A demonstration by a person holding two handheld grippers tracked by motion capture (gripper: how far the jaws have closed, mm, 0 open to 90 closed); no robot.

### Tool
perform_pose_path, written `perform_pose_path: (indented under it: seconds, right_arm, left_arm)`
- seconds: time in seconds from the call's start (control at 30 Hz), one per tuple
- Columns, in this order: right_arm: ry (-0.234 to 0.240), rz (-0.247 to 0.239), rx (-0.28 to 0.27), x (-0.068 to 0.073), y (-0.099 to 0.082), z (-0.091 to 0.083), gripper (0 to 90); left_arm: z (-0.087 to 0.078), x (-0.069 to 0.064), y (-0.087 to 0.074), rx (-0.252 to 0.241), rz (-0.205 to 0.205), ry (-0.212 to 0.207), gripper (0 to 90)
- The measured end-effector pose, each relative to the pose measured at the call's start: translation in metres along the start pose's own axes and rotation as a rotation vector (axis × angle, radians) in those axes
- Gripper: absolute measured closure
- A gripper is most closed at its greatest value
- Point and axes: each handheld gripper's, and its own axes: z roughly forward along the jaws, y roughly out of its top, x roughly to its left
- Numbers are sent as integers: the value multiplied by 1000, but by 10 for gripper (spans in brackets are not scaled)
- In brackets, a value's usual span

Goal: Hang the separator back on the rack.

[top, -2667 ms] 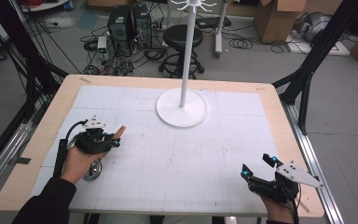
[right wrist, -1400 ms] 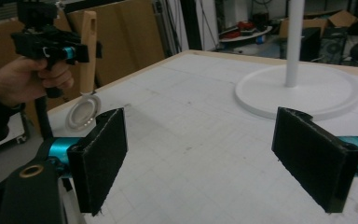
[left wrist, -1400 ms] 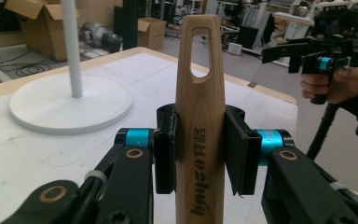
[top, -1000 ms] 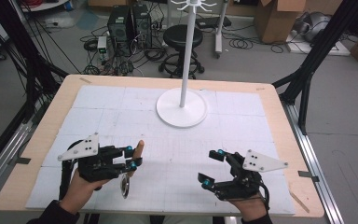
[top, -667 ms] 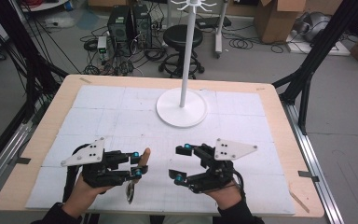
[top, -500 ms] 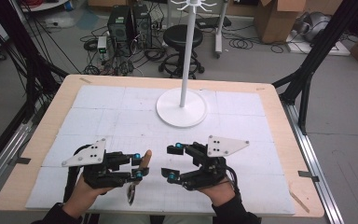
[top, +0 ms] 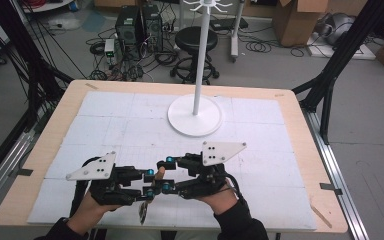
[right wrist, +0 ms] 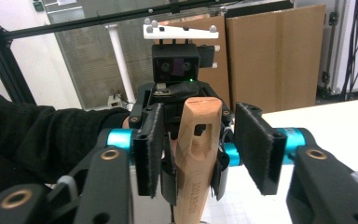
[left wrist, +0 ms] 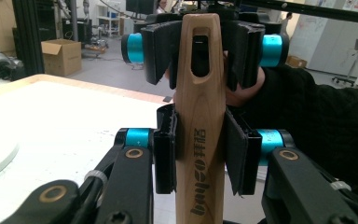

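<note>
My left gripper (top: 149,182) (left wrist: 199,154) is shut on a wooden utensil handle (top: 159,174) (left wrist: 199,93), near the table's front edge. A metal end (top: 142,215) hangs below it. My right gripper (top: 167,174) (right wrist: 198,154) faces it from the right, its jaws on either side of the handle's slotted tip (right wrist: 198,126). They have just been closing, and a small gap still shows on each side of the wood. In the right gripper view the left gripper's pads (right wrist: 168,179) clamp the handle further down.
A white stand with a round base (top: 195,116) and a tall pole (top: 200,55) rises at the back centre of the white mat (top: 105,125). The wooden table edge (top: 300,130) runs around it. Stool and boxes sit on the floor beyond.
The right gripper has swept left across the table's front to meet the left gripper, and its jaws have narrowed around the handle's tip. The left gripper has stayed put.
</note>
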Motion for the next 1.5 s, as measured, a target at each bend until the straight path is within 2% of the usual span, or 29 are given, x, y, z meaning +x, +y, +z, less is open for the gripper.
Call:
perform_pose_path:
  seconds: [0.03,0.13,0.3,0.43,0.53,0.57,0.63,0.7,0.73,0.77,0.83,0.87,0.9,0.93,0.97,1.0,1.07,1.27,1.33,1.5]
  right_arm:
    - [10,-8,0,0,0,1,605]
    - [26,-15,-4,-1,0,2,674]
    - [40,-28,-13,0,1,2,693]
    - [26,-15,-16,1,2,3,696]
    - [4,-17,11,3,6,5,699]
    - [-17,-23,30,5,10,9,700]
    - [-22,-25,36,5,11,10,700]
    - [-53,-36,71,7,17,15,700]
    - [-53,-36,71,7,17,15,700]
    - [-67,-38,81,7,22,17,700]
    - [-74,-37,84,8,24,17,700]
    - [-98,-43,81,9,30,16,700]
    - [-114,-43,81,9,33,16,700]
    - [-127,-46,78,10,35,15,700]
    - [-155,-43,75,10,39,15,700]
    - [-177,-35,70,11,42,14,699]
    - [-220,-28,52,11,46,14,699]
    - [-338,23,24,9,46,13,698]
    - [-349,38,19,9,44,13,699]
    - [-360,63,7,11,39,13,698]
  left_arm:
    - [0,0,0,-1,3,-9,673]
    - [-1,0,0,-2,3,-14,673]
    - [-1,0,1,-8,6,-21,672]
    - [-2,1,1,-14,3,-21,672]
    - [-3,3,0,-18,-1,-19,666]
    - [-3,4,0,-14,-9,-17,642]
    - [-3,5,-1,-4,-12,-8,610]
    - [-2,7,-3,23,-25,6,489]
    - [-1,7,-5,34,-28,14,489]
    - [-1,8,-6,38,-34,27,431]
    - [-1,10,-9,35,-43,46,422]
    - [-3,11,-10,30,-47,72,387]
    - [-4,12,-10,30,-47,78,375]
    - [-4,12,-10,30,-47,78,372]
    - [-6,13,-10,24,-44,114,371]
    - [-6,13,-10,24,-44,114,369]
    - [-7,13,-10,15,-36,142,372]
    - [-7,10,-8,11,-17,207,399]
    - [-5,9,-8,26,-14,225,411]
    - [1,6,-9,51,-18,237,454]
